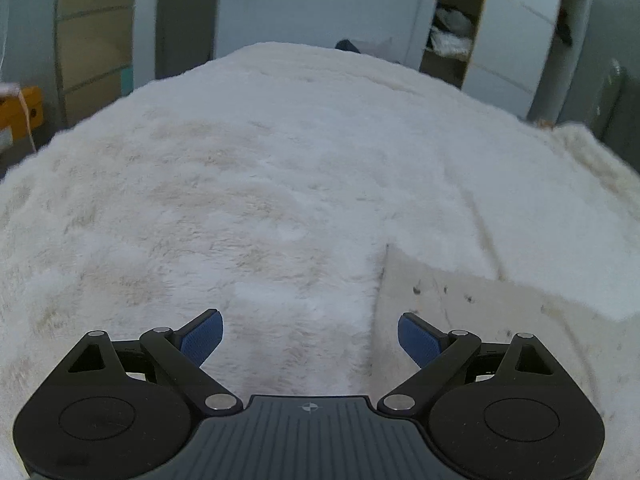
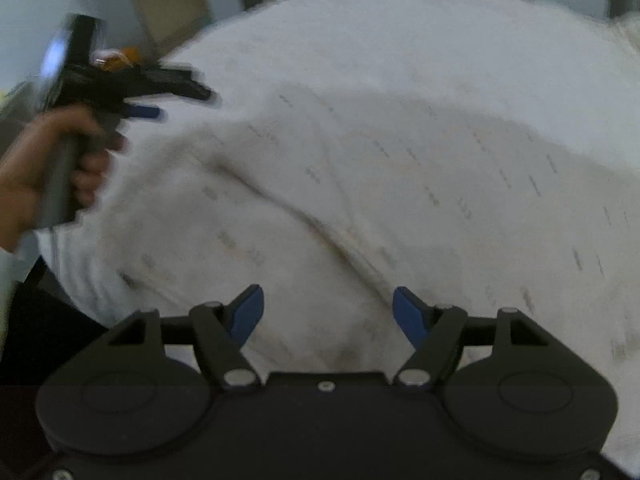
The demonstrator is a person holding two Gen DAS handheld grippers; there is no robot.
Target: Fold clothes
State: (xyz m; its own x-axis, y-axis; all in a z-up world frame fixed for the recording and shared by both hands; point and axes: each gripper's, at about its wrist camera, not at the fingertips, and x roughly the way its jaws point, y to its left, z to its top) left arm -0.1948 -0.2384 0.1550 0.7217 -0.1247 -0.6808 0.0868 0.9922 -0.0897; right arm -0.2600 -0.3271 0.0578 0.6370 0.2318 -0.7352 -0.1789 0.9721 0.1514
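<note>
Left claw (image 1: 310, 338): jaws spread wide, nothing between them, hanging over a white fluffy blanket (image 1: 248, 184). Right claw (image 2: 328, 314): also wide apart and empty. A pale garment (image 2: 400, 184) with small dark marks lies spread flat on the blanket, creased, directly below the right claw. A hand (image 2: 52, 160) grips the left claw's handle. View blurred.

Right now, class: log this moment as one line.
left claw: open, empty | right claw: open, empty | white garment: spread on fluffy blanket
</note>
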